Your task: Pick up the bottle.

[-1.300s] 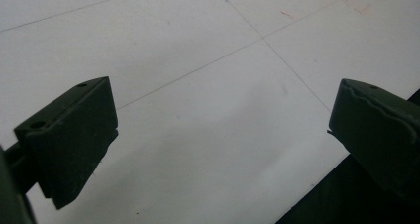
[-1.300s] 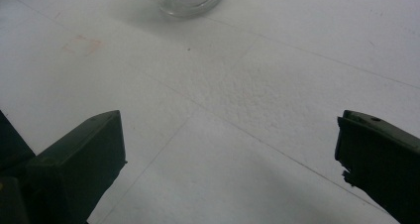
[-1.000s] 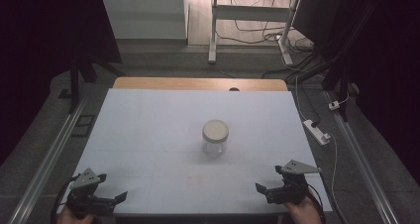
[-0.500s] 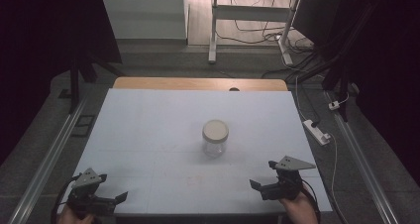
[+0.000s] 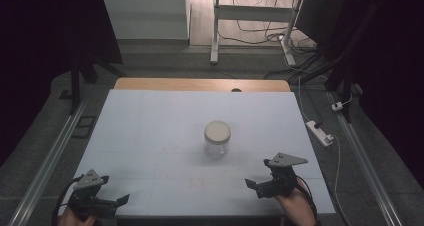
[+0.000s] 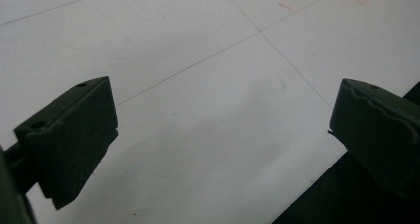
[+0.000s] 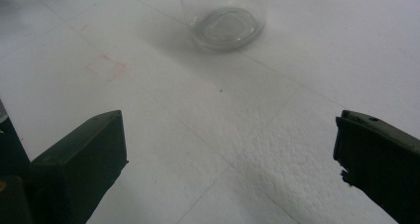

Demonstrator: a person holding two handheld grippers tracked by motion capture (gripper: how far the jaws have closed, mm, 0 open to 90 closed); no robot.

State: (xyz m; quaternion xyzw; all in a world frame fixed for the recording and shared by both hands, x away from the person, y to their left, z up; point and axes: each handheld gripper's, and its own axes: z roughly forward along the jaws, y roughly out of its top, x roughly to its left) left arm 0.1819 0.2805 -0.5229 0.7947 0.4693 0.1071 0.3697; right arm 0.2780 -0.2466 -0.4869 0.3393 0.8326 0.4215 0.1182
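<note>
At the near edge of the white worktop [image 5: 150, 136], the left gripper [image 5: 122, 199] sits low by the near left corner, held in a hand [image 5: 75, 217] that comes in from the bottom. Its jaws stand wide apart with nothing between them — the left gripper view looks down through the gap onto bare white surface and the worktop's dark edge.

On the near right, the right gripper [image 5: 251, 185] is also over the worktop, a little farther in from the edge than the left one, with the person's hand [image 5: 295, 208] behind it and the grey three-cornered plate on top. Its jaws are wide open too and hold nothing. In the right gripper view they frame white surface with a faint reddish square mark [image 7: 105, 66], and beyond that the clear base of the jar [image 7: 225, 26].

The jar [image 5: 217, 139] stands upright near the middle of the worktop — clear glass with a pale lid on top. It is apart from both grippers, nearer the right one, which points toward it.

Farther back, a strip of bare wood [image 5: 200, 84] shows along the worktop's far edge. On the floor to the right lies a white power strip [image 5: 320, 133], and cables trail beyond.
</note>
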